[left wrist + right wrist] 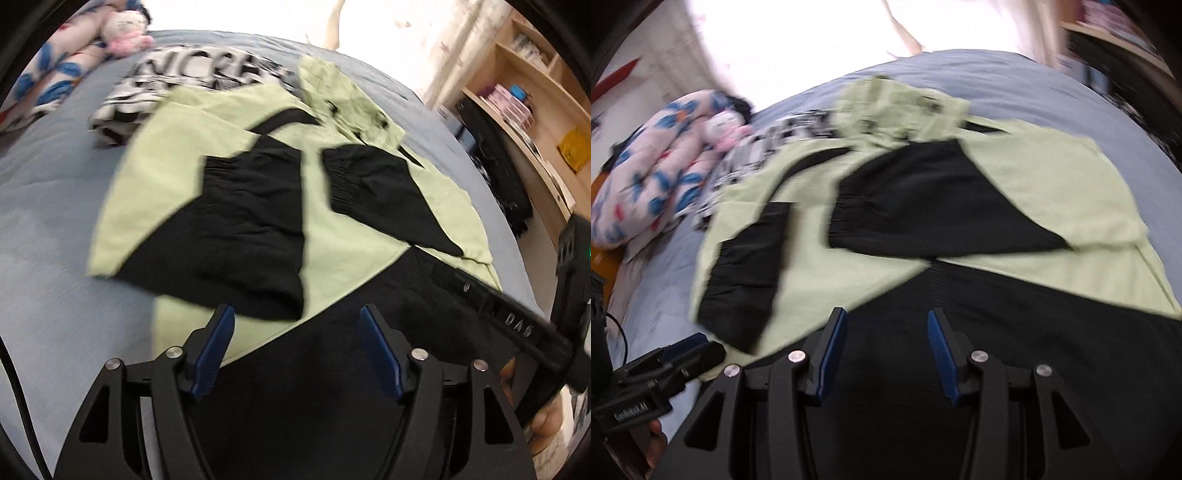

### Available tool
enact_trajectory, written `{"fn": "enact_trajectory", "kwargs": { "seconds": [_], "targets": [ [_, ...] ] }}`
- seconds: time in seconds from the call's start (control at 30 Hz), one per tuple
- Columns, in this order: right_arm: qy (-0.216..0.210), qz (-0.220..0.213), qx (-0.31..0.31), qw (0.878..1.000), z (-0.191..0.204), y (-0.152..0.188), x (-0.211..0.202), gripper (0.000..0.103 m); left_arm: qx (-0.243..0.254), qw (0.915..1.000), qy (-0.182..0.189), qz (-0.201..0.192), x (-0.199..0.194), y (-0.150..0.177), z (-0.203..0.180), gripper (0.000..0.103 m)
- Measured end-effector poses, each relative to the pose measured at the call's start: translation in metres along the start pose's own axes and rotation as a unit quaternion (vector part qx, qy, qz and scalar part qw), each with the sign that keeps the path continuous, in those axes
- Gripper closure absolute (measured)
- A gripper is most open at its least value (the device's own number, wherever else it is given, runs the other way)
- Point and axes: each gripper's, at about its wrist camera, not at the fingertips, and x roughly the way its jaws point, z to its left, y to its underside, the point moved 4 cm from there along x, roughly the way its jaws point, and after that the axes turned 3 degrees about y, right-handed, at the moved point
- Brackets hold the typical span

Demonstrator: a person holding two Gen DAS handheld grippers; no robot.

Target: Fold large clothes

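The green-and-black jacket (332, 236) lies flat on the bed (55, 206), both black sleeves folded across its body. The left hand-held gripper (297, 350) and right hand-held gripper (886, 354) hover released over the black hem, nothing between their jaws. Judging by this, the next move is pinching that hem and folding it up toward the hood.

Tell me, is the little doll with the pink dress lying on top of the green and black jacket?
No, the doll lies far back on the bed beside a flowered quilt, well apart from the jacket.
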Motion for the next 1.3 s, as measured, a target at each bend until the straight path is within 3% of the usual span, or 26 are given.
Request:
{"fn": "enact_trajectory", "kwargs": {
  "seconds": [0.1, 0.23, 0.4, 0.57, 0.67, 0.73, 0.87, 0.93, 0.97, 1.03, 1.13, 1.23, 1.3],
  "targets": [
    [-0.029, -0.005, -0.053, 0.998, 0.042, -0.01, -0.001, 0.047, -0.016, 0.9985, -0.049, -0.016, -0.018, 0.01, 0.025, 0.033],
    [-0.046, 0.0, -0.113, 0.993, 0.095, -0.018, 0.008, 0.043, -0.029, 0.9893, -0.141, -0.025, -0.031, 0.02, 0.06, 0.033],
    [-0.055, 0.042, -0.157, 0.985, 0.148, -0.02, 0.041, 0.043, -0.065, 0.9862, -0.15, -0.027, -0.039, 0.026, 0.09, 0.033],
    [-0.023, 0.079, -0.162, 0.983, 0.175, -0.018, 0.084, 0.043, -0.079, 0.9861, -0.143, -0.032, -0.042, 0.03, 0.108, 0.033],
    [0.01, 0.098, -0.158, 0.983, 0.18, -0.015, 0.107, 0.043, -0.081, 0.9865, -0.139, -0.031, -0.043, 0.033, 0.112, 0.033],
    [0.035, 0.108, -0.166, 0.98, 0.181, -0.011, 0.119, 0.036, -0.082, 0.987, -0.135, -0.027, -0.042, 0.036, 0.115, 0.033],
    [0.053, 0.094, -0.194, 0.975, 0.184, -0.006, 0.123, 0.036, -0.09, 0.988, -0.124, -0.02, -0.039, 0.04, 0.121, 0.033],
    [0.03, 0.096, -0.196, 0.975, 0.183, -0.006, 0.12, 0.058, -0.092, 0.988, -0.123, -0.017, -0.038, 0.041, 0.123, 0.033],
    [0.022, 0.101, -0.193, 0.976, 0.18, -0.008, 0.116, 0.06, -0.093, 0.988, -0.122, -0.016, -0.038, 0.041, 0.123, 0.033],
    [0.014, 0.091, -0.193, 0.977, 0.175, -0.017, 0.101, 0.068, -0.091, 0.9884, -0.12, -0.017, -0.039, 0.04, 0.121, 0.033],
    [-0.014, 0.052, -0.175, 0.983, 0.154, -0.041, 0.059, 0.069, -0.077, 0.9893, -0.122, -0.023, -0.042, 0.038, 0.114, 0.033],
    [-0.037, 0.015, -0.128, 0.991, 0.11, -0.071, 0.013, 0.069, -0.063, 0.9901, -0.122, -0.029, -0.045, 0.036, 0.105, 0.033],
    [-0.03, -0.007, -0.095, 0.995, 0.073, -0.085, -0.009, 0.07, -0.055, 0.9908, -0.12, -0.029, -0.044, 0.033, 0.098, 0.033]
  ]
}}
